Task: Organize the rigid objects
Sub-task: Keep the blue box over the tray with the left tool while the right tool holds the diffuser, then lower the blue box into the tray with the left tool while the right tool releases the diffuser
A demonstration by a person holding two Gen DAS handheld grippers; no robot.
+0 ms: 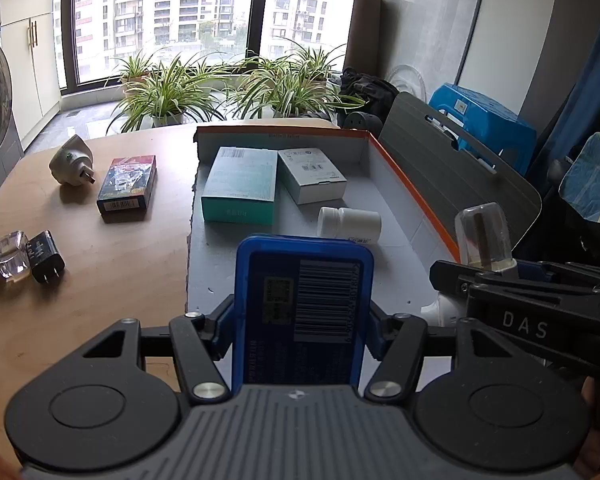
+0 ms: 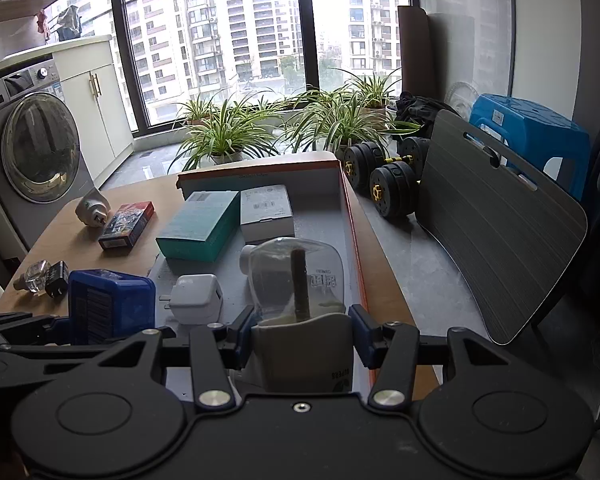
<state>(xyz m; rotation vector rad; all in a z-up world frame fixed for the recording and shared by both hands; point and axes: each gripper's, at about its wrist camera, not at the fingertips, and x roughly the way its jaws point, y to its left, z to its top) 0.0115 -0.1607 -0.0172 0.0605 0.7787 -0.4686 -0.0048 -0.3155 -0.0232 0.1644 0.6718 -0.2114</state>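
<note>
Though gripped, blue case (image 1: 304,312) half-hidden

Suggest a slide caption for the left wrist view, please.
Left gripper holds a blue case over the tray.

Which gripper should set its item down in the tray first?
Probably right: its gripper holds the clear refill bottle over open tray floor. The left gripper, holding the blue box, sits at the tray's near edge.
</note>
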